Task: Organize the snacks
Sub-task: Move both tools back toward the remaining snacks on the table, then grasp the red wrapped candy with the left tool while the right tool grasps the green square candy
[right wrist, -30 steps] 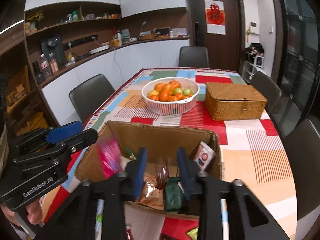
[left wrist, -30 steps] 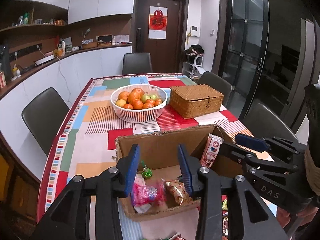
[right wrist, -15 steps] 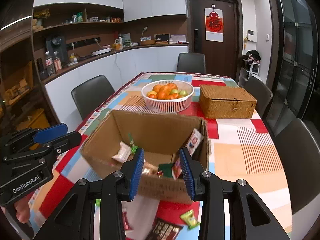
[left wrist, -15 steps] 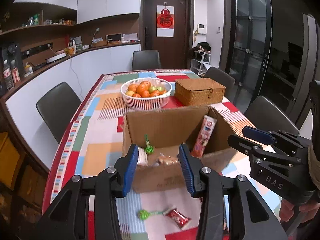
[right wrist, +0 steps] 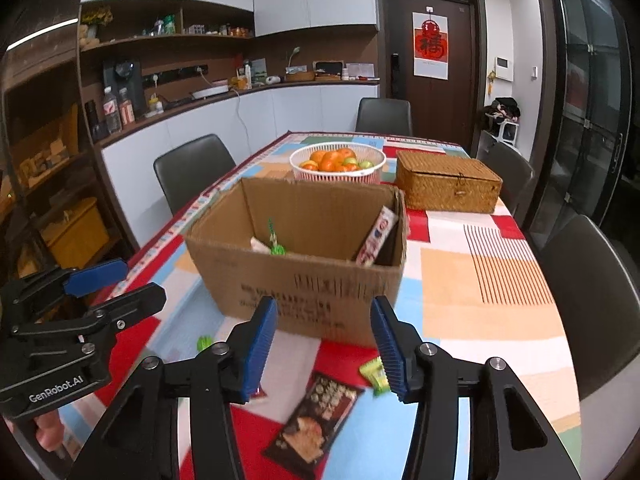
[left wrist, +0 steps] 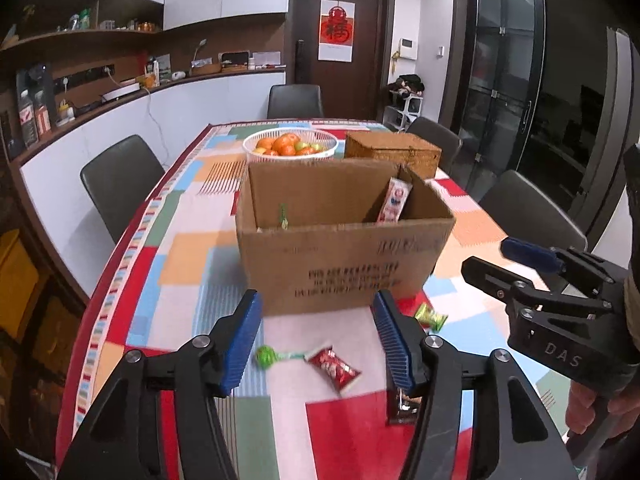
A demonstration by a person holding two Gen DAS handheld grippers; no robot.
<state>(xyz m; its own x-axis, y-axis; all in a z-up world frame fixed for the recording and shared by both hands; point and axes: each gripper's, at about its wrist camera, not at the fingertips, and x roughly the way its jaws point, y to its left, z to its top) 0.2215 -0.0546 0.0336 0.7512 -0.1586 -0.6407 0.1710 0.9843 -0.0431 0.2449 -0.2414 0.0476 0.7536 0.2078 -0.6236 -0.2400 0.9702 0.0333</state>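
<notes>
Both my jaw pairs stand wide apart with nothing between them. Ahead of my left gripper (left wrist: 316, 338), just past its fingertips, sits the open cardboard box (left wrist: 344, 264) on the patchwork tablecloth (left wrist: 176, 280). Between its jaws and slightly nearer lie a green lollipop (left wrist: 267, 355) and a red candy wrapper (left wrist: 334, 367), side by side; a green-yellow candy (left wrist: 430, 317) lies just outside the right jaw, by the box's near corner. A dark packet (left wrist: 400, 406) peeks from under that same jaw. My right gripper (right wrist: 324, 346) faces the same box, and below its jaws lies a dark cookie packet (right wrist: 316, 420). Inside the box, a tall white-and-red sachet (right wrist: 376, 236) leans against the right wall. Beyond the box stand a white fruit basket (right wrist: 338, 166) and a wicker box (right wrist: 448, 184).
</notes>
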